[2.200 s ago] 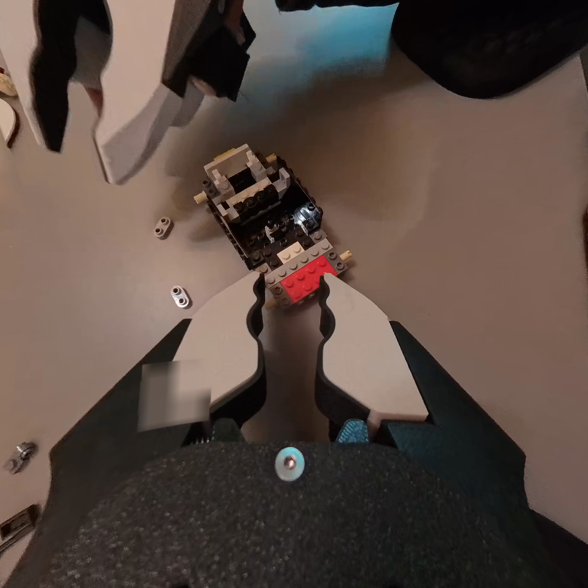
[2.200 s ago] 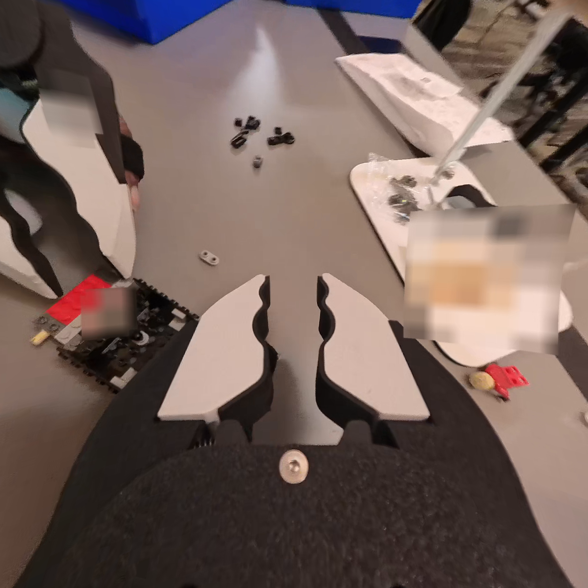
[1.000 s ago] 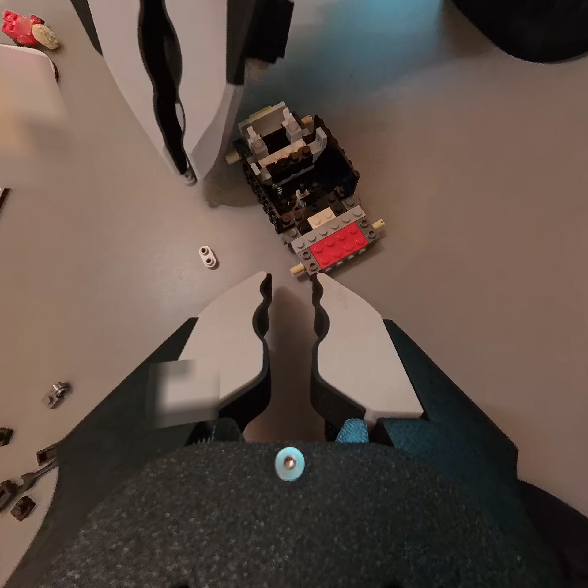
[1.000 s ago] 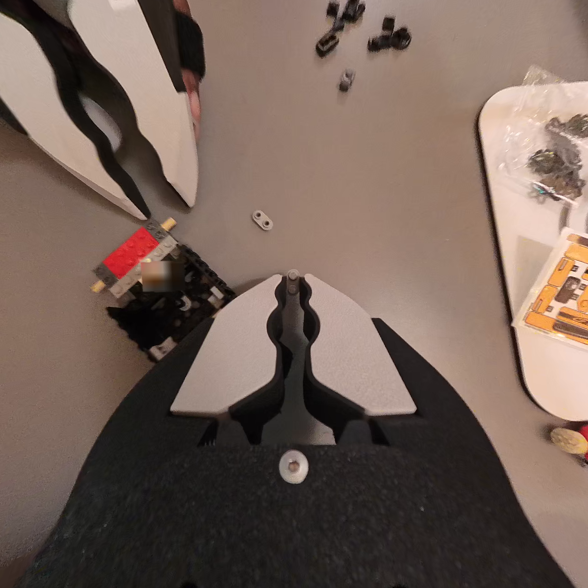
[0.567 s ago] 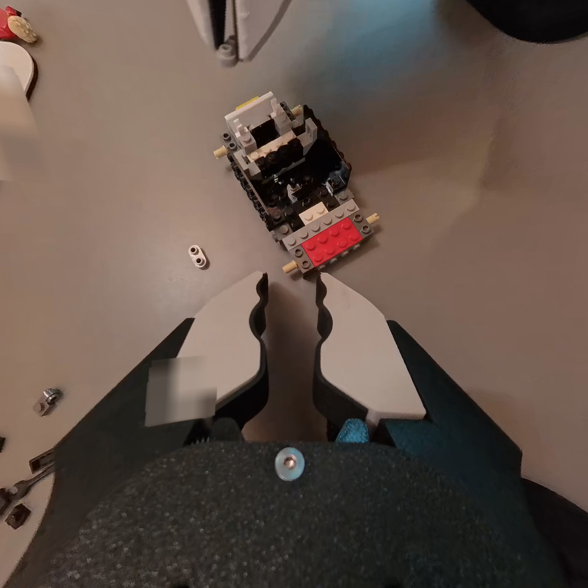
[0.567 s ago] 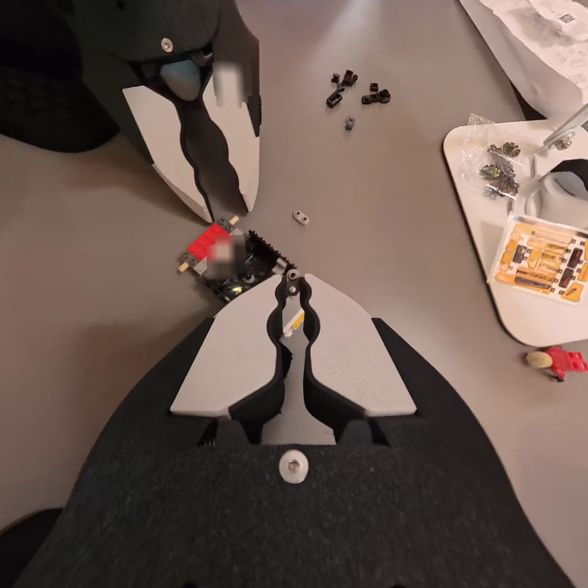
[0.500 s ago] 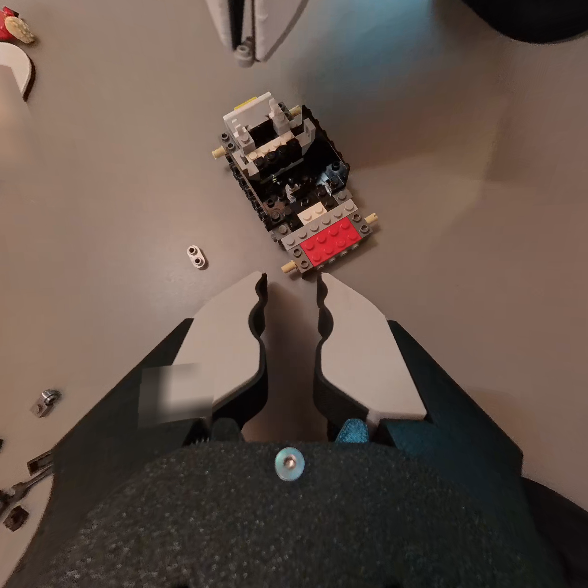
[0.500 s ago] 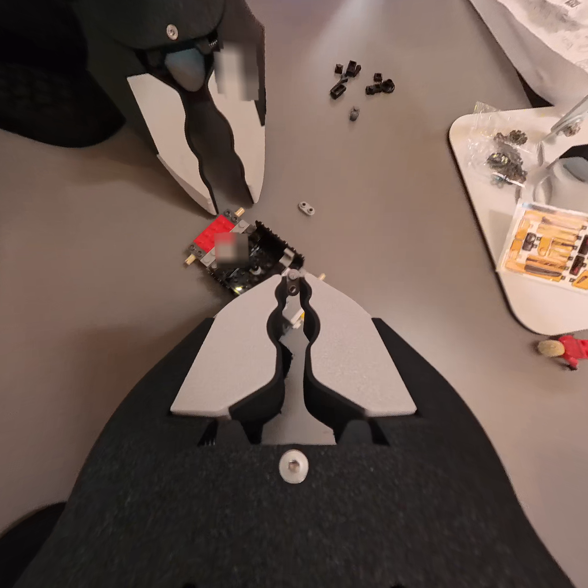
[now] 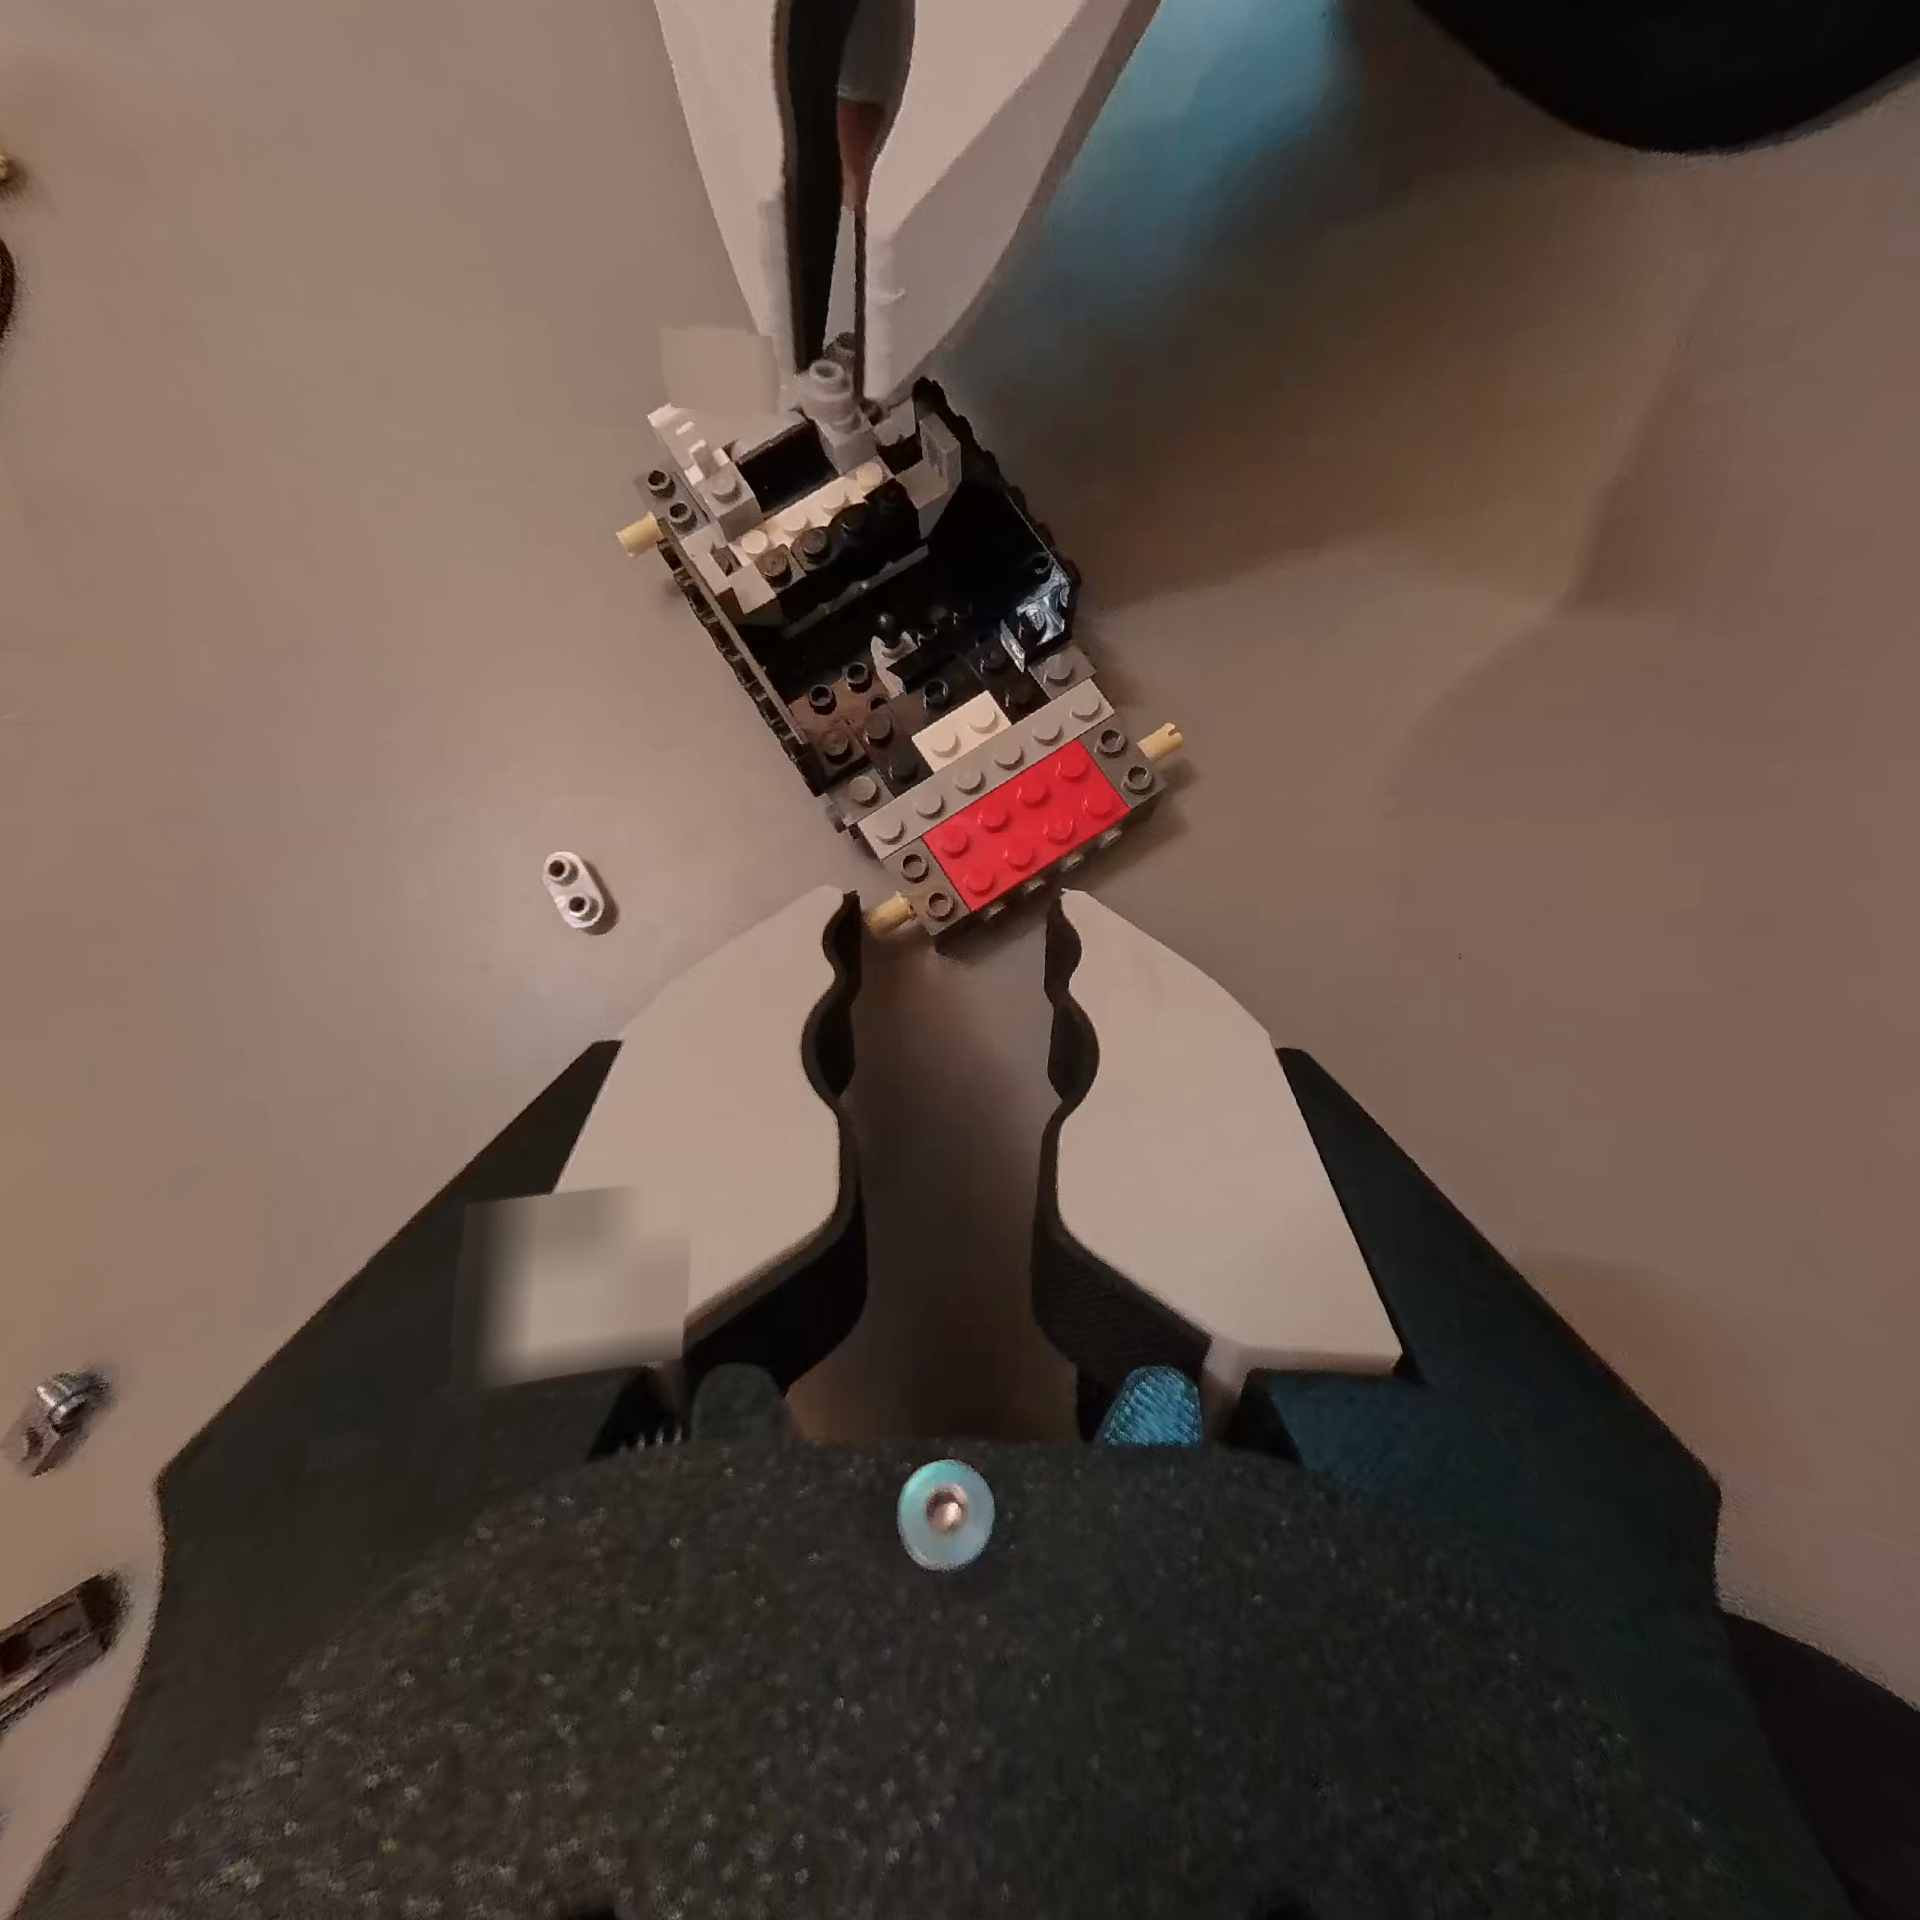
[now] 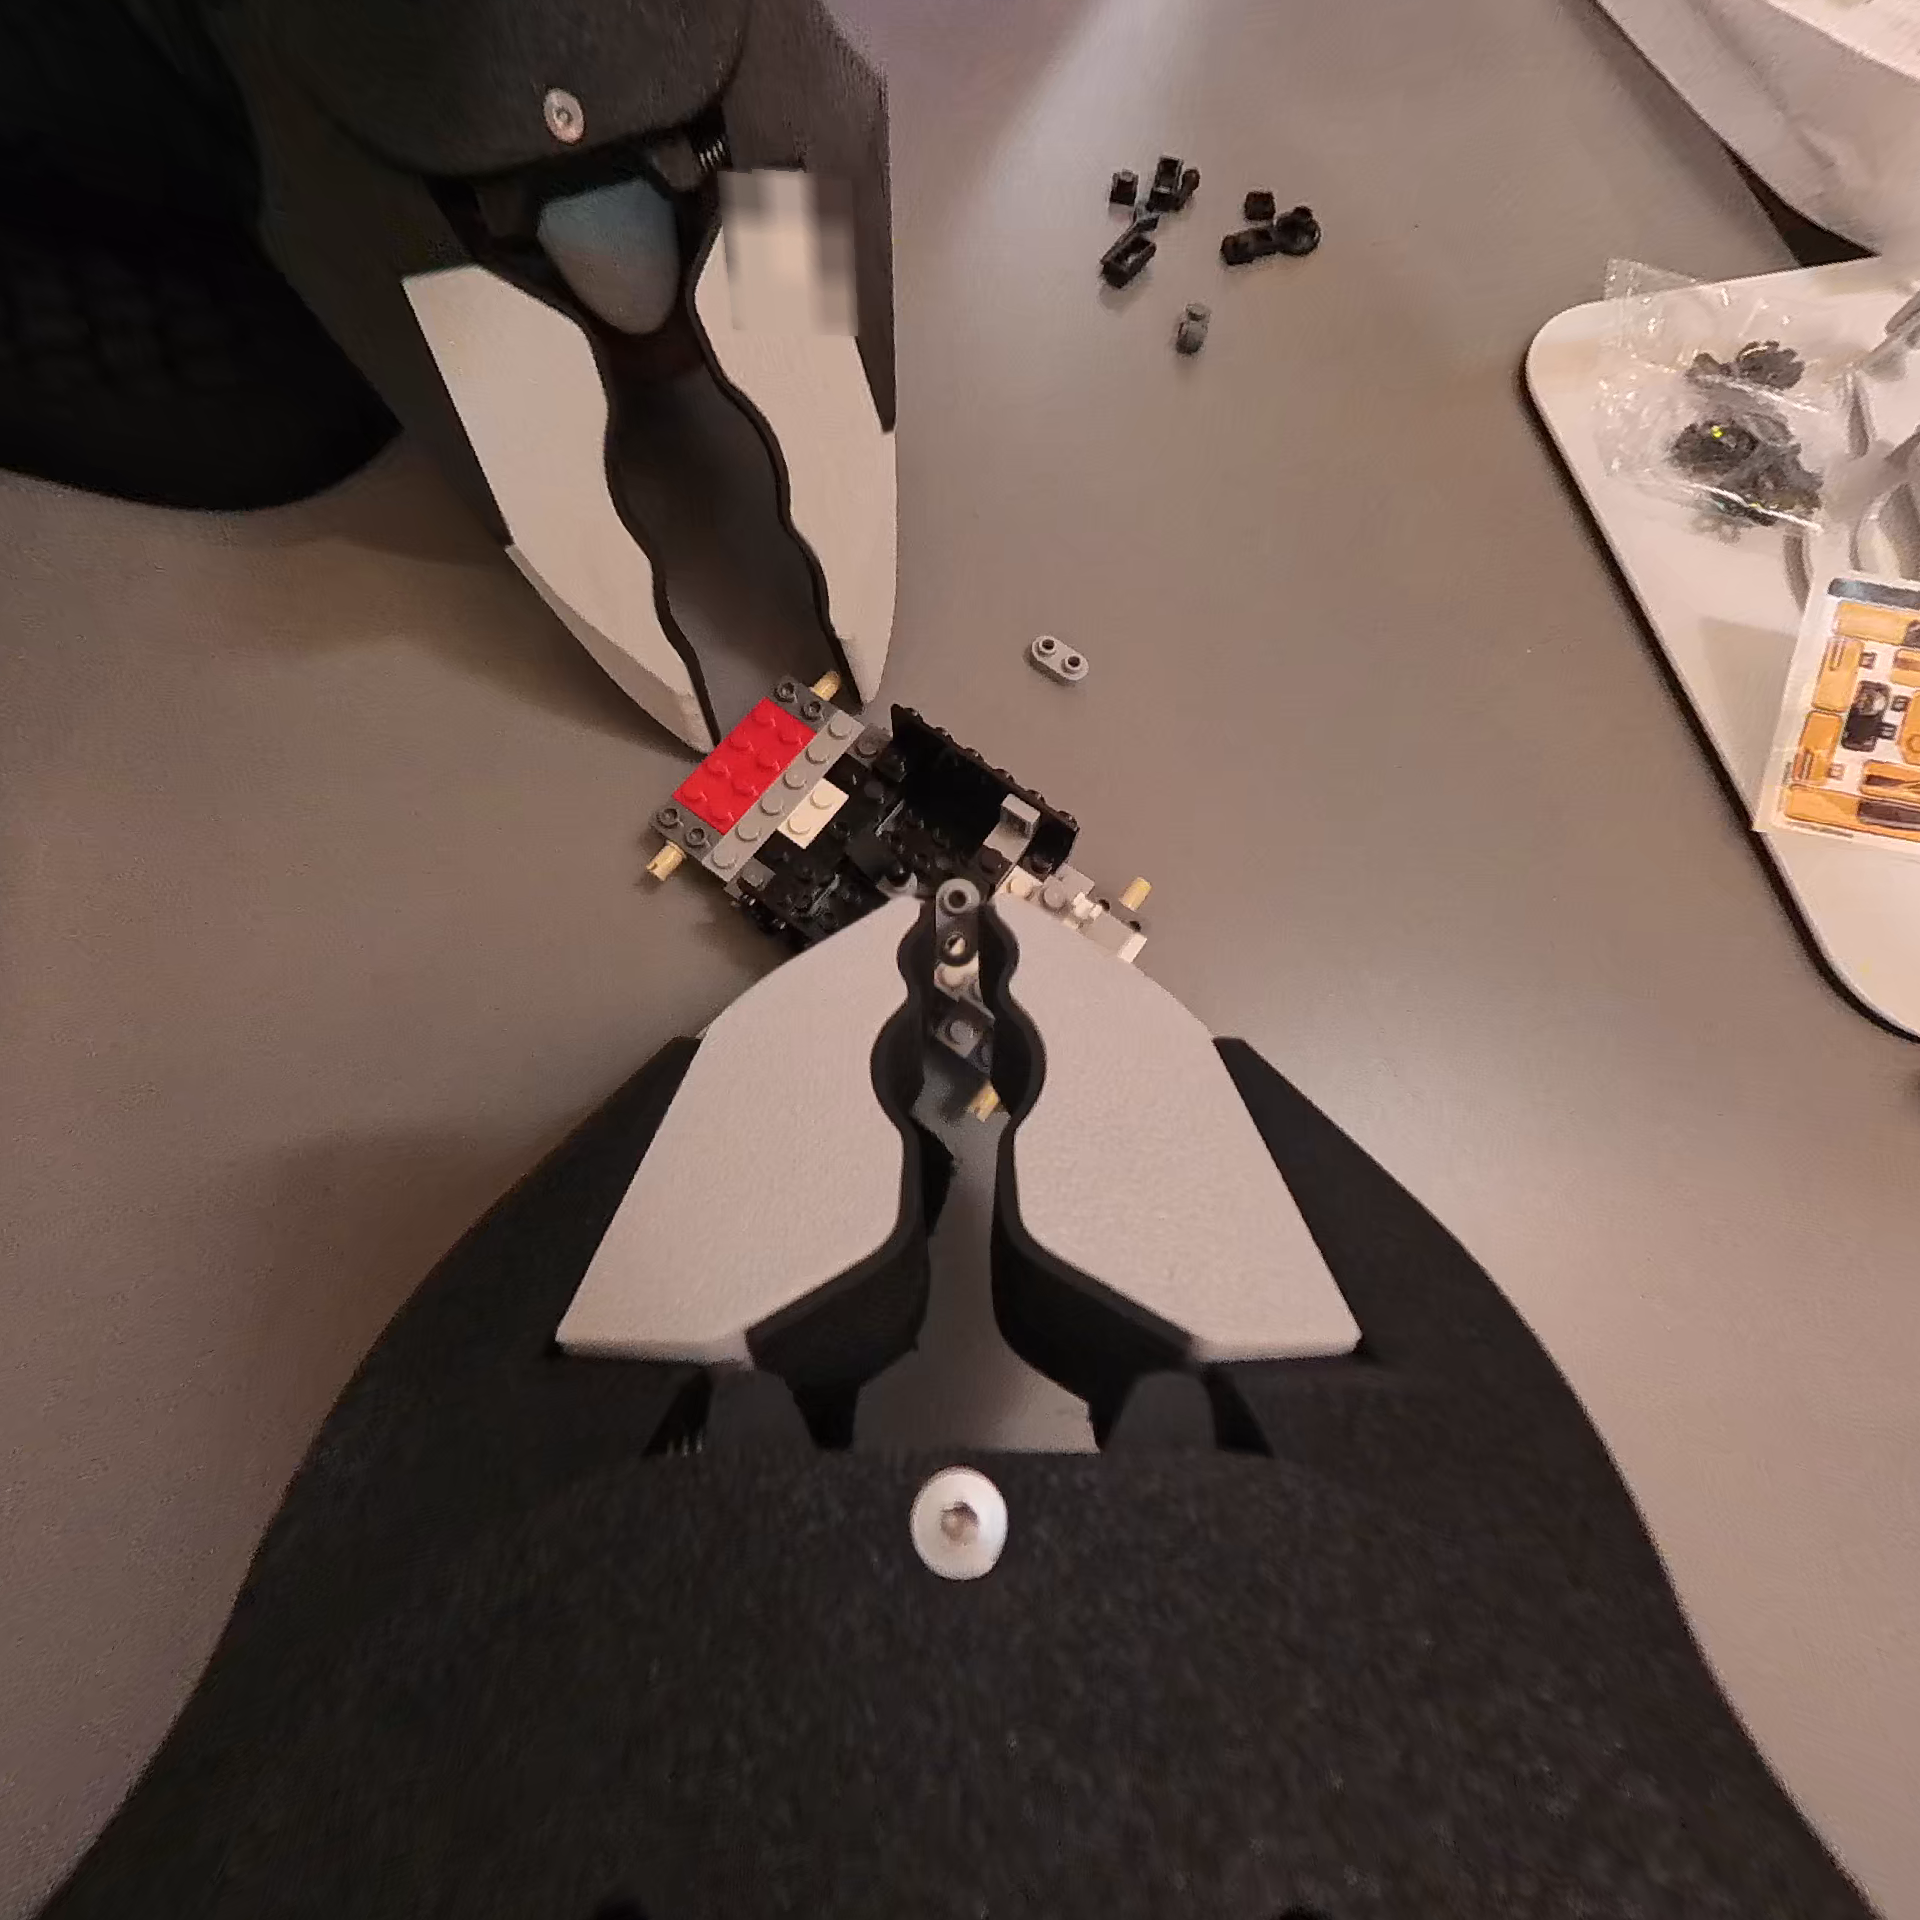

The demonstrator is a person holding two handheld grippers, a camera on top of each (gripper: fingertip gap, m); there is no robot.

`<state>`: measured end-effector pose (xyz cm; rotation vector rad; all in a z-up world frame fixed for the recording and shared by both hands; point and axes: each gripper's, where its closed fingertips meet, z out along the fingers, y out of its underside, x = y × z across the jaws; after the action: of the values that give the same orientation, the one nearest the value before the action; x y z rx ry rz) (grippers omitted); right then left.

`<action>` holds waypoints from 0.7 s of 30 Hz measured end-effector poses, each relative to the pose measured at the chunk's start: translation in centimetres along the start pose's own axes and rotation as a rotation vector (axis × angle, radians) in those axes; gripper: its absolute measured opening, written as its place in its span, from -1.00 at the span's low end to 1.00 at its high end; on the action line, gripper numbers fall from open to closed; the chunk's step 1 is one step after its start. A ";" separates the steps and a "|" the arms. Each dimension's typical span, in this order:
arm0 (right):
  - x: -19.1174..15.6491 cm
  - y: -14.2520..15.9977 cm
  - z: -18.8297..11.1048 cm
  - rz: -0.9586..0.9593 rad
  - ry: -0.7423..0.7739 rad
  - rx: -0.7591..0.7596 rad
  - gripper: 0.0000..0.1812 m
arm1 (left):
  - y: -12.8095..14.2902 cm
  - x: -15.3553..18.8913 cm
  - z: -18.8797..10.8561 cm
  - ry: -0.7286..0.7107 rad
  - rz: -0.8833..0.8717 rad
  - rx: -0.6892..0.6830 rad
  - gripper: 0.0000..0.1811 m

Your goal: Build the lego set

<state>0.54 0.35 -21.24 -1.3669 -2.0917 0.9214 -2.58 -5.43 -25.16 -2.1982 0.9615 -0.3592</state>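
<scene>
Grey tabletop (image 10: 1351, 831) carries the half-built lego car (image 9: 883, 665), black and grey with a red plate (image 9: 1023, 836) at one end. No writing can be read anywhere; a sheet with orange printed shapes (image 10: 1849, 727) lies on a white tray (image 10: 1621, 582) well apart from the car, its print too small to make out and its far edge cut off.

At the car's red end the left tool (image 9: 951, 914) stands with a moderate gap, its tips either side of that end; whether they touch it I cannot tell. At the opposite end the right tool (image 10: 961, 909) is closed narrowly on a small grey piece (image 10: 956, 902), held over the grey bricks there; its fingers hide that part of the car.

Near the car lies a loose grey two-hole plate (image 10: 1060, 657); farther off, small black parts (image 10: 1205, 223). A clear bag of dark parts (image 10: 1714, 436) sits on the tray.
</scene>
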 end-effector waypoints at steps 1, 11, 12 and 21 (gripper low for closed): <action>0.1 -0.1 0.0 0.006 0.002 0.007 -0.92 | 0.0 0.0 0.0 -0.001 0.000 0.002 -0.64; 1.2 0.2 0.0 0.083 0.033 0.025 -0.92 | -0.1 0.0 0.1 0.006 -0.004 0.010 -0.68; 1.3 0.3 0.1 0.089 0.039 0.024 -0.92 | -0.1 0.0 0.1 0.006 -0.005 0.010 -0.69; 1.7 0.2 0.0 0.169 0.086 -0.017 -0.92 | -0.2 0.1 0.3 0.000 -0.011 0.003 -0.72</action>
<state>0.01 1.92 -21.33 -1.5833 -1.9480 0.8961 -2.21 -5.28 -25.21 -2.2012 0.9487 -0.3661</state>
